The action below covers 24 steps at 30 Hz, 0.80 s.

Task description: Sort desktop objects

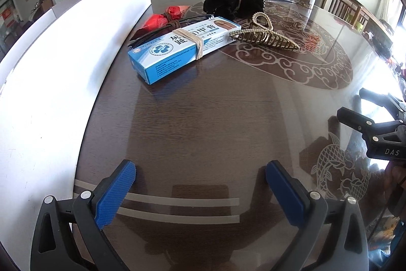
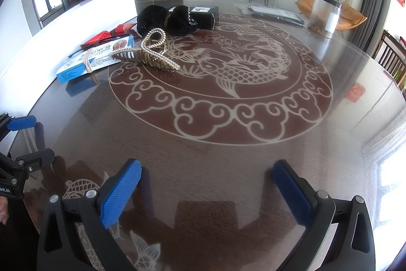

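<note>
Both grippers hover low over the near part of the dark surface (image 2: 228,156), fingers spread wide, holding nothing: the left gripper (image 1: 200,191) and the right gripper (image 2: 206,191) each have bare surface ahead. A white wall (image 1: 76,47) closes the left edge. The things cluster far left: one blue box (image 1: 182,47) bound with a rubber band, one pearl clip (image 2: 147,53) touching its end, two red packets (image 1: 165,17), a black fabric heap (image 2: 165,18), one black box (image 2: 203,14). One clear jar (image 2: 326,15) stands well apart, right.
</note>
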Each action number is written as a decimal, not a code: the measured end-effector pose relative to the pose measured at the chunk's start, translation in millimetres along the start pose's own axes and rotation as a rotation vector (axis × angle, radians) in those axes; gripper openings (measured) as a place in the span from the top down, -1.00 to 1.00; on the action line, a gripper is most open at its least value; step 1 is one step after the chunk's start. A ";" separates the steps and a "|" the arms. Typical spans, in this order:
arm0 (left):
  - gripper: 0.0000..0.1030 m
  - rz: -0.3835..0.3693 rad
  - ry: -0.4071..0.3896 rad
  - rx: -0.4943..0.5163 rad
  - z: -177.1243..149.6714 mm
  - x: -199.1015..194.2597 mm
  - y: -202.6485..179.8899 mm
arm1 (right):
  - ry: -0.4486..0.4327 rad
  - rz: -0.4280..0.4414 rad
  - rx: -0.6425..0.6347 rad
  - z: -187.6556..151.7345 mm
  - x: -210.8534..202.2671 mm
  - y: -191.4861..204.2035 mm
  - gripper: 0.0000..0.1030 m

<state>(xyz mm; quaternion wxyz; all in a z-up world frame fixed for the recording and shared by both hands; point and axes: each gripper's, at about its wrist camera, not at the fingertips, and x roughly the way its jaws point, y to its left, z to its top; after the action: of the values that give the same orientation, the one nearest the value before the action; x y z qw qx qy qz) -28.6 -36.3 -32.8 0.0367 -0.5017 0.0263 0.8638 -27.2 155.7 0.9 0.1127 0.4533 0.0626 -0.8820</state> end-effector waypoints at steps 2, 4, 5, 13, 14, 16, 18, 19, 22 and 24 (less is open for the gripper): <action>-1.00 0.011 -0.007 -0.019 -0.7 -0.1 6.5 | 0.000 0.000 0.000 0.0 0.1 0.0 -1.00; -1.00 0.019 -0.016 -0.031 -1.1 0.1 9.3 | 0.001 0.001 -0.001 0.5 0.4 0.1 -1.00; -1.00 0.021 -0.020 -0.034 -0.6 0.2 9.8 | 0.001 0.005 -0.008 2.8 1.9 1.1 -1.00; -1.00 0.029 -0.043 -0.046 0.6 1.6 11.4 | -0.001 0.136 -0.191 66.9 49.2 25.0 -1.00; -1.00 0.029 -0.046 -0.047 0.2 1.1 11.3 | -0.001 0.150 -0.211 77.7 57.1 28.2 -1.00; -1.00 0.030 -0.051 -0.047 -0.8 0.4 11.5 | -0.001 0.189 -0.264 97.1 72.0 35.5 -1.00; -1.00 0.029 -0.054 -0.047 -0.9 0.4 11.4 | -0.001 0.213 -0.297 113.3 84.3 41.2 -1.00; -1.00 0.028 -0.055 -0.045 -1.3 -0.1 11.6 | -0.001 0.218 -0.303 119.7 89.3 43.4 -1.00; -1.00 0.026 -0.059 -0.043 -2.2 -0.7 11.6 | 0.006 0.218 -0.304 132.2 98.8 49.7 -1.00; -1.00 0.026 -0.061 -0.042 -2.8 -1.1 11.5 | 0.010 0.213 -0.295 135.2 100.9 52.5 -0.99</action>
<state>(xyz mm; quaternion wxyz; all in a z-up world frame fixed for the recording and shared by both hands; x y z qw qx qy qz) -26.7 -48.1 -33.1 0.0158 -0.4753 0.0135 0.8796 -176.9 61.9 -3.1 0.2704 0.4403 0.1436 -0.8440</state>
